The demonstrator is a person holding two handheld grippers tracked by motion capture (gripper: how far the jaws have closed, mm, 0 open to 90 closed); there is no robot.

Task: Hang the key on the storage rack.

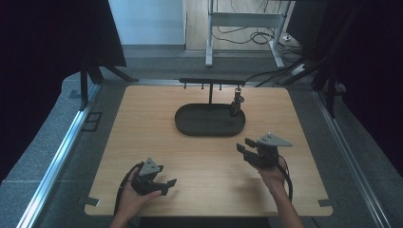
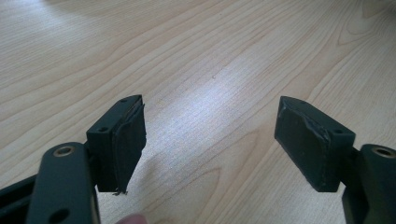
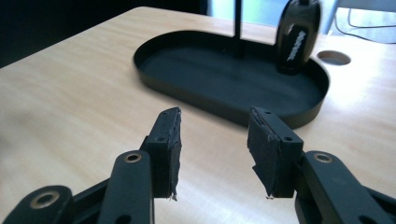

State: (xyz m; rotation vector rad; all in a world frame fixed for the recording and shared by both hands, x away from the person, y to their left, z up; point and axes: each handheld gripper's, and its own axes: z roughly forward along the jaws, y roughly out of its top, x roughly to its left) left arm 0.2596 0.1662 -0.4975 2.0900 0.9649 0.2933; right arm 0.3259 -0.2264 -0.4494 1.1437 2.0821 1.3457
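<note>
At the centre of the frame we see a light wooden worktop. Toward its upper middle sits a black oval metal tray with a thin upright stand and crossbar. A small black fob hangs at the tray's right end. Dark curtains fill the upper corners.

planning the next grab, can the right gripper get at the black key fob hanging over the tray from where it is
Probably yes. The right gripper is open, and bare table lies between it and the tray. The black fob hangs on the near right side, with only the low tray rim in front.
</note>
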